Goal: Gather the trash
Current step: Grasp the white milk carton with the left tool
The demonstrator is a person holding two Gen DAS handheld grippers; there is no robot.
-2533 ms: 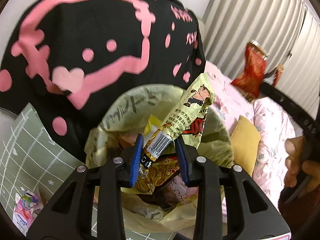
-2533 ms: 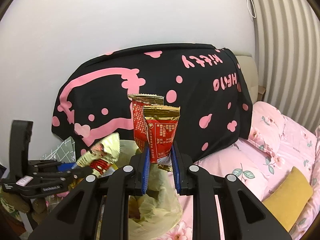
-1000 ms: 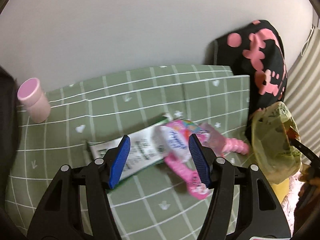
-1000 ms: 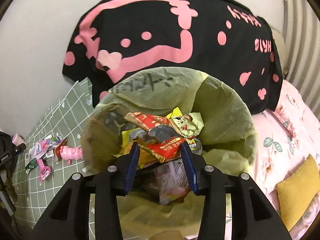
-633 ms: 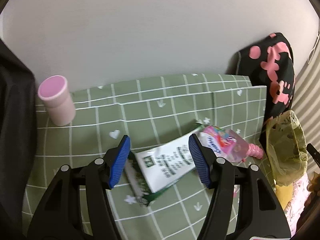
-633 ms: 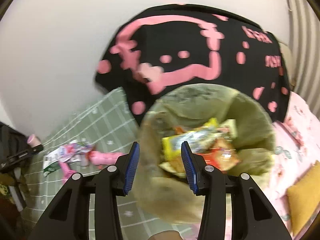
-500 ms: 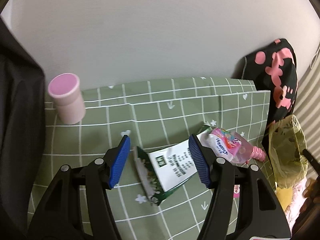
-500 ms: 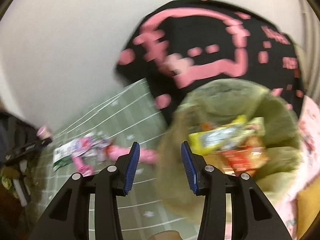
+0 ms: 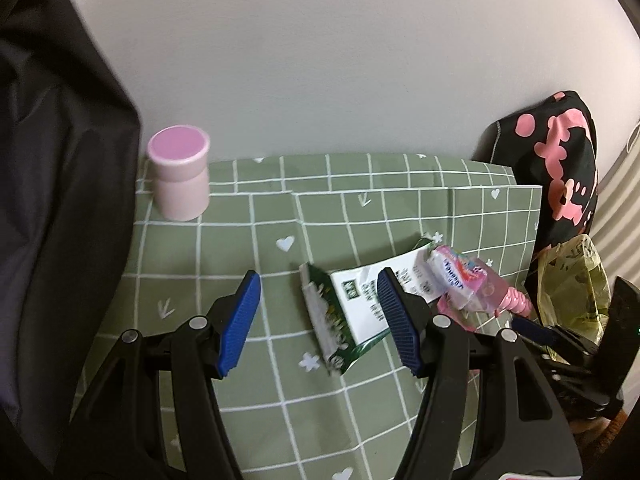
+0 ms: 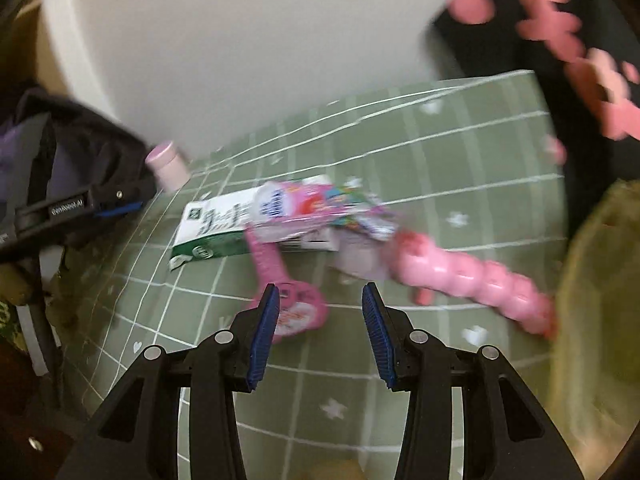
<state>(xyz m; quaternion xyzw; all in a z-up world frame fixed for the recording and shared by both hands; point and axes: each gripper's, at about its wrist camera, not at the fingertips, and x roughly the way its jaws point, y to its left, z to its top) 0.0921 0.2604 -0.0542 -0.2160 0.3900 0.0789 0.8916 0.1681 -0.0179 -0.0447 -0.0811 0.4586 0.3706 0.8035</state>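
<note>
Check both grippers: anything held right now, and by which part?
Nothing held. Left gripper open above the green-white wrapper; right gripper open, empty.

Both grippers now empty: the snack wrappers they clamped 2.5 s ago were dropped into the yellow-green trash bag. Left gripper has swung off the bag to the green checked mat, jaws spread wide; over the last second it slid left, so the green-and-white wrapper, which lay under its left finger, now lies against its right one. Right gripper, jaws apart, has left the bag mouth; bag now at frame's right edge, pink toy just ahead. View motion-blurred.
</note>
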